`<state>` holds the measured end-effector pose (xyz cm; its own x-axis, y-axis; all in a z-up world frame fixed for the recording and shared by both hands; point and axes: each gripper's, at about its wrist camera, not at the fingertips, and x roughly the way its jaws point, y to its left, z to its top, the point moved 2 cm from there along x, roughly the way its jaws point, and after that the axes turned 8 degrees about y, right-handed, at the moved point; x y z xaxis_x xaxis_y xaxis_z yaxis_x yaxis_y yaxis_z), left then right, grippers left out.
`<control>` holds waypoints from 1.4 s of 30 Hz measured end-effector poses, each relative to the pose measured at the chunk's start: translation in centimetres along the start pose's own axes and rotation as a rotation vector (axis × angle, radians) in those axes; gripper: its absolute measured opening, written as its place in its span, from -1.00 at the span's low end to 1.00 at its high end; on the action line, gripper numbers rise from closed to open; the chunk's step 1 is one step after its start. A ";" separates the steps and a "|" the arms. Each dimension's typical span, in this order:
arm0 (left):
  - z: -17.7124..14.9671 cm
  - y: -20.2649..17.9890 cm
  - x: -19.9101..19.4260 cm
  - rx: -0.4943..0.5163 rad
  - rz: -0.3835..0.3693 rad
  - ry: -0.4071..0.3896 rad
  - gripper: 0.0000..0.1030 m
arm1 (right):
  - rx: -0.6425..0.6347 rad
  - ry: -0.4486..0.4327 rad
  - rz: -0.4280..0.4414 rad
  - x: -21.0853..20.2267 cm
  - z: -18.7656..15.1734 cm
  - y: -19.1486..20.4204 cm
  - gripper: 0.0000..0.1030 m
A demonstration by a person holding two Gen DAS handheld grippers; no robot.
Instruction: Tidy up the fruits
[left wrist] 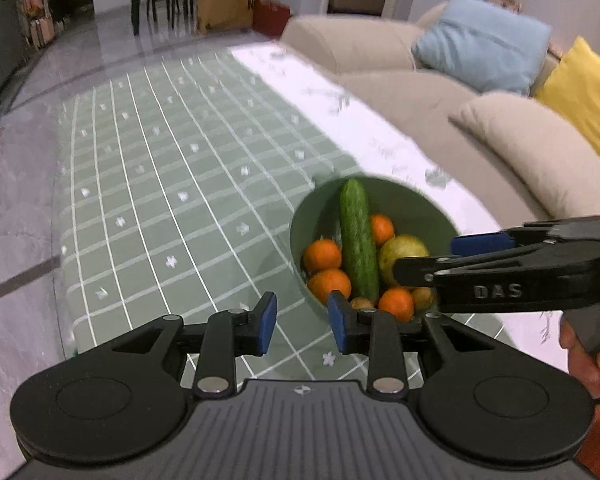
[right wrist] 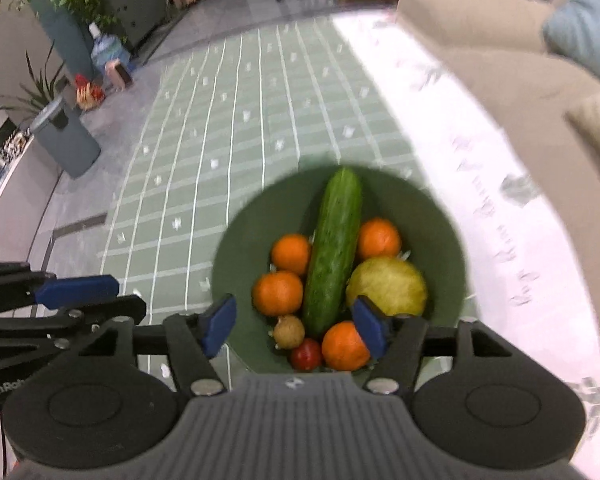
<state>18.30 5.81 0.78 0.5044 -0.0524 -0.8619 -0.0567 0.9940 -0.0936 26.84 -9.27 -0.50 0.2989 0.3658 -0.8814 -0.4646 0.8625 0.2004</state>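
A green bowl (right wrist: 432, 216) stands on the table and holds a long cucumber (right wrist: 334, 248), several oranges (right wrist: 278, 293), a yellow-green round fruit (right wrist: 388, 286), a small brown fruit (right wrist: 289, 332) and a small red fruit (right wrist: 306, 354). My right gripper (right wrist: 296, 326) is open and empty, hovering over the bowl's near side. The bowl (left wrist: 416, 208) and cucumber (left wrist: 358, 240) also show in the left wrist view. My left gripper (left wrist: 302, 322) is open and empty, just left of the bowl above the cloth. The right gripper (left wrist: 432, 258) reaches over the bowl from the right.
A green checked tablecloth (left wrist: 160, 184) covers the table, with a white band (left wrist: 340, 108) along its right side. A beige sofa (left wrist: 420, 92) with blue (left wrist: 480, 44) and yellow cushions stands to the right. A grey bin (right wrist: 66, 140) and plants stand on the floor at the left.
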 end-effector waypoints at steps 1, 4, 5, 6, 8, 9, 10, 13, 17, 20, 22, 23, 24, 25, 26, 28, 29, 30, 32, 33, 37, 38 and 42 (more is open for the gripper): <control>-0.1 -0.2 -0.8 -0.003 0.007 -0.028 -0.23 | -0.005 -0.032 -0.006 -1.3 -0.3 0.2 0.34; -0.5 -0.7 -3.1 -0.006 0.041 -0.116 -0.14 | -0.020 -0.136 -0.024 -5.1 -1.4 1.0 0.49; -0.7 -0.8 -4.0 -0.003 0.055 -0.148 -0.10 | -0.029 -0.167 -0.032 -6.2 -1.9 1.2 0.51; -1.0 -1.1 -4.9 0.001 0.074 -0.185 -0.01 | -0.038 -0.201 -0.045 -7.3 -2.4 1.4 0.53; -1.7 -1.6 -6.5 0.010 0.107 -0.253 0.09 | -0.058 -0.279 -0.073 -9.9 -4.0 1.8 0.61; -2.0 -1.8 -7.1 0.014 0.121 -0.281 0.17 | -0.062 -0.316 -0.087 -10.9 -4.8 1.9 0.64; -2.4 -2.0 -7.8 0.017 0.138 -0.309 0.27 | -0.067 -0.359 -0.107 -12.0 -5.9 2.0 0.66; -3.6 -2.6 -9.3 0.023 0.167 -0.377 0.42 | -0.054 -0.452 -0.157 -14.6 -8.9 2.3 0.72; -5.5 -3.6 -10.3 0.045 0.204 -0.435 0.57 | -0.020 -0.542 -0.200 -16.9 -13.4 2.5 0.78; -7.0 -4.4 -10.2 0.053 0.220 -0.453 0.68 | 0.003 -0.592 -0.236 -17.8 -16.2 2.8 0.81; -7.8 -4.7 -9.9 0.058 0.229 -0.453 0.68 | 0.017 -0.618 -0.254 -18.0 -17.7 3.4 0.81; -8.2 -4.8 -9.7 0.057 0.232 -0.450 0.68 | 0.022 -0.633 -0.263 -18.0 -18.5 3.6 0.82; -8.7 -4.9 -9.4 0.054 0.234 -0.446 0.69 | 0.022 -0.644 -0.270 -18.0 -19.2 3.8 0.82; -9.1 -4.9 -9.2 0.050 0.236 -0.438 0.70 | 0.018 -0.650 -0.274 -17.9 -19.7 4.0 0.82; -9.4 -4.9 -8.9 0.045 0.239 -0.427 0.70 | 0.013 -0.655 -0.280 -17.7 -20.3 4.2 0.82; -10.2 -4.8 -8.3 0.041 0.254 -0.405 0.70 | 0.007 -0.652 -0.284 -17.2 -21.3 4.5 0.82; -10.5 -4.8 -8.0 0.040 0.264 -0.394 0.70 | 0.003 -0.644 -0.279 -16.9 -21.6 4.6 0.83; -10.7 -4.8 -7.6 0.038 0.274 -0.384 0.70 | 0.003 -0.633 -0.274 -16.5 -21.9 4.6 0.83; -11.4 -4.7 -7.2 0.031 0.283 -0.376 0.71 | 0.004 -0.607 -0.268 -15.7 -22.4 4.6 0.83; -11.6 -4.6 -6.9 0.028 0.285 -0.368 0.71 | 0.005 -0.598 -0.270 -15.3 -22.6 4.5 0.83; -12.6 -4.3 -5.7 0.010 0.289 -0.331 0.72 | -0.002 -0.571 -0.285 -13.7 -23.1 4.4 0.84; -12.7 -4.4 -5.2 0.010 0.288 -0.316 0.72 | -0.006 -0.566 -0.293 -13.3 -23.1 4.5 0.84; -13.5 -4.7 -3.9 0.022 0.288 -0.267 0.72 | -0.019 -0.535 -0.312 -11.4 -23.5 4.7 0.85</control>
<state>4.98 0.02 -2.20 0.6773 0.2532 -0.6908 -0.2114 0.9663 0.1469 1.68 -17.63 0.46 0.7971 0.2266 -0.5597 -0.3015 0.9524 -0.0439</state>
